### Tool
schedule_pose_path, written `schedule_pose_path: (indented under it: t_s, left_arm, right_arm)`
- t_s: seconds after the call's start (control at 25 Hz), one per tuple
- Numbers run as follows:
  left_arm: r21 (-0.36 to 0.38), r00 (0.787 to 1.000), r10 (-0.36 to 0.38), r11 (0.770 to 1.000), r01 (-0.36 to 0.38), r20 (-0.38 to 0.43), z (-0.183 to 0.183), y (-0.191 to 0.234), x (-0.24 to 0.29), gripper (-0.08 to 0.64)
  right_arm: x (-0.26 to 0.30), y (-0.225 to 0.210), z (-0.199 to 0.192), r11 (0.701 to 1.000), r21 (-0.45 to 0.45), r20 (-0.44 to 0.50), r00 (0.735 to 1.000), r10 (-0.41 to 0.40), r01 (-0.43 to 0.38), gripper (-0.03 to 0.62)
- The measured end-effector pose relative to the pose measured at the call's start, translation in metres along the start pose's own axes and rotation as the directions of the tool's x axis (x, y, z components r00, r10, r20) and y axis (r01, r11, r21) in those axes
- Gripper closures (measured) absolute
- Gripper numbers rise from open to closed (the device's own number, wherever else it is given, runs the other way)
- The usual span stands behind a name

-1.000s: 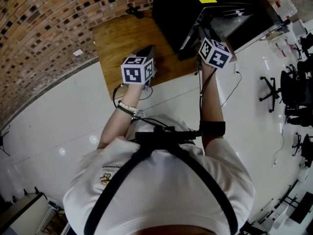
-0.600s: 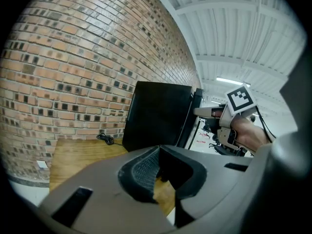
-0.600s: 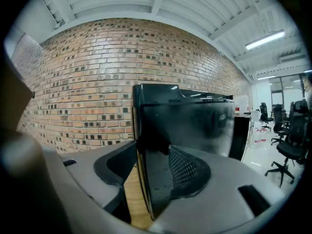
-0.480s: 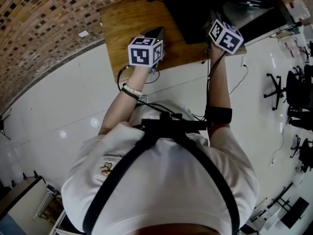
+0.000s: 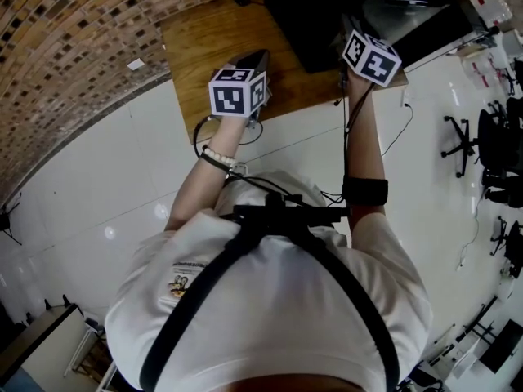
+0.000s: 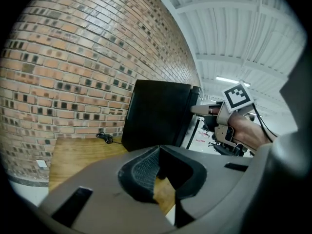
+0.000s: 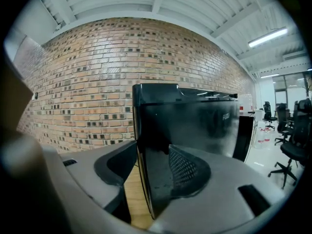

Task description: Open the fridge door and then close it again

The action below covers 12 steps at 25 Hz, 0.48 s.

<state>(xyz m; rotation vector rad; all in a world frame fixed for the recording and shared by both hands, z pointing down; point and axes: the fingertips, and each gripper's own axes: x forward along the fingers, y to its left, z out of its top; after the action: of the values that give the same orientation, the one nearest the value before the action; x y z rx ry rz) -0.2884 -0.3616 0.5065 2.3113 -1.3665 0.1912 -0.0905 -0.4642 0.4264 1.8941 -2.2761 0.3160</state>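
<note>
The black fridge (image 5: 319, 15) stood at the top centre of the head view, on a wooden platform (image 5: 212, 31) set against the brick wall (image 5: 73, 47). Its door (image 7: 195, 121) hung partly open, and the free edge faced the person.

The right gripper (image 5: 350, 29) was held out at that edge, in the upper right of the frame. In the right gripper view its jaws stood wide apart with the door's edge between them (image 7: 146, 172). A strip of the wooden platform showed between the left jaw and the door, so the jaws were not clamped on it. The left gripper view showed the same gripper (image 6: 197, 109) at the right of the frame, reaching to the edge of the door beside the fridge's body (image 6: 156, 113).

The left gripper (image 5: 260, 57) hung over the platform left of the fridge, well apart from it. Its jaws were pressed together with nothing between them (image 6: 158, 167).

A dark cable (image 6: 103, 137) lay on the platform by the wall. Office chairs (image 5: 462, 141) stood on the white floor (image 5: 98, 186) at the right edge.
</note>
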Motion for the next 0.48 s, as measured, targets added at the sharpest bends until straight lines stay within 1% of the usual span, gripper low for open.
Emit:
schedule_pose_path:
  t_s: [0.08,0.16,0.24,0.28,0.32,0.44,0.48]
  left_arm:
    - [0.011,1.000,-0.008,1.000,0.008,-0.006,-0.004,-0.004,0.000,0.558]
    - [0.018,1.000,-0.016,1.000,0.016,-0.011,-0.008,-0.010,-0.001,0.558]
    - [0.030,0.999,-0.029,0.999,0.029,-0.020,-0.009,-0.019,0.000,0.558]
    - [0.040,0.999,-0.036,0.998,0.037,-0.024,-0.010,-0.025,0.001,0.558]
    - [0.052,0.999,-0.044,0.998,0.046,-0.029,-0.011,-0.032,0.003,0.558]
    - [0.083,0.997,-0.066,0.994,0.069,-0.043,-0.017,-0.047,0.007,0.558]
    - [0.089,0.996,-0.073,0.993,0.077,-0.051,-0.020,-0.052,0.008,0.558]
  right_arm:
    - [-0.002,0.001,-0.003,1.000,-0.004,-0.004,1.000,0.026,-0.026,0.368]
    - [-0.002,0.002,-0.011,0.998,-0.002,-0.030,0.997,0.066,-0.066,0.382]
    - [-0.005,0.000,-0.025,0.995,0.024,-0.069,0.992,0.102,-0.101,0.382]
    - [-0.011,-0.003,-0.031,0.993,0.036,-0.073,0.991,0.113,-0.111,0.389]
    - [-0.019,-0.005,-0.037,0.992,0.045,-0.068,0.990,0.120,-0.117,0.421]
    - [-0.048,-0.009,-0.055,0.991,0.061,-0.057,0.991,0.125,-0.121,0.437]
    - [-0.058,-0.010,-0.063,0.991,0.062,-0.058,0.990,0.126,-0.122,0.469]
